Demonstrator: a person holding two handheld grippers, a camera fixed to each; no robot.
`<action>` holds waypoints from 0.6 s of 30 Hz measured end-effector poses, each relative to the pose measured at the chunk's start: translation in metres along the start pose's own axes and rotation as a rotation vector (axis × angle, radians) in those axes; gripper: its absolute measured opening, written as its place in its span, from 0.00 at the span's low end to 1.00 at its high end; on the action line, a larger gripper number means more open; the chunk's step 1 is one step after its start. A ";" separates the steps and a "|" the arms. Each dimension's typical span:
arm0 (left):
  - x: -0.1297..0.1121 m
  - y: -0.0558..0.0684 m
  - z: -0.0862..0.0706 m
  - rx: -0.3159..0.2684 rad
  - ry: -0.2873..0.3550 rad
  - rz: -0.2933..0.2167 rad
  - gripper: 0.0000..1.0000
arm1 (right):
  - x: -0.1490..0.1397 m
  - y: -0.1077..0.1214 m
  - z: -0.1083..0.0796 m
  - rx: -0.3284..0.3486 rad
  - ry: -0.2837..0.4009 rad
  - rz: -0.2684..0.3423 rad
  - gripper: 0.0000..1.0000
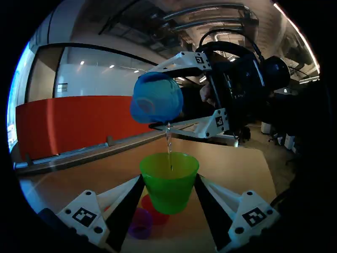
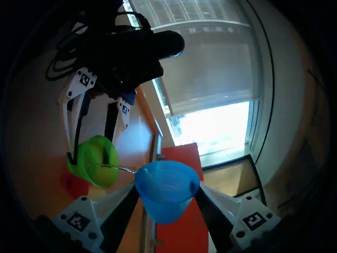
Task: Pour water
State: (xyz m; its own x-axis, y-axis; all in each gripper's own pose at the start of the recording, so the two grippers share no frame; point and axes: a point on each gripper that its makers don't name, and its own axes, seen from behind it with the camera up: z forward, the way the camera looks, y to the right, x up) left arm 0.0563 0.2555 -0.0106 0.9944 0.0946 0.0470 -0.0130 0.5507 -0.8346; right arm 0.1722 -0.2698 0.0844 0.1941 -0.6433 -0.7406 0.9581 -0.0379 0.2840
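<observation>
Fingers of the left gripper [image 1: 169,182] are being pressed on either side of the green cup [image 1: 169,192]. The cup is being held upright between them, mouth up, its long axis standing vertical. Just under it, below the fingertips, a purple cup [image 1: 141,223] and a red cup [image 1: 153,210] are being shown lying on the table [image 1: 236,164]. Directly above the held cup, a thin water stream [image 1: 169,145] is being dropped into its mouth, near the middle.

Higher up, the blue cup [image 1: 156,98] is being clamped between the fingers of the right gripper [image 1: 151,99]. That gripper is being held rolled on its side, one finger above the other. The blue cup is being laid over with its long axis close to level. Its base is being turned toward the left gripper and its lowest lip is being hung over the green cup. In the right gripper view, water is being run off the rim on the side nearer the other tool.

For a clean pour, the roll is probably best being added slowly. The pouring lip is best being centred over the green cup, and the receiving cup held level and steady. A quick roll is being judged likely to throw water past the far rim.
</observation>
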 end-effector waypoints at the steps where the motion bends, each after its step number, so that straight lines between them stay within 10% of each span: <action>1: 0.000 0.000 0.000 0.000 0.000 -0.001 0.83 | 0.000 0.000 0.000 0.000 -0.001 -0.003 0.89; 18: 0.002 0.002 0.000 -0.002 -0.001 0.005 0.83 | 0.000 0.001 -0.002 -0.005 -0.009 -0.048 0.89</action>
State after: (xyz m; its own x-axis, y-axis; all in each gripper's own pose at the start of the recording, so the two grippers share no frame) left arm 0.0583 0.2572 -0.0121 0.9943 0.0978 0.0429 -0.0179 0.5487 -0.8358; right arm 0.1734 -0.2678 0.0833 0.1455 -0.6477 -0.7479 0.9674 -0.0651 0.2446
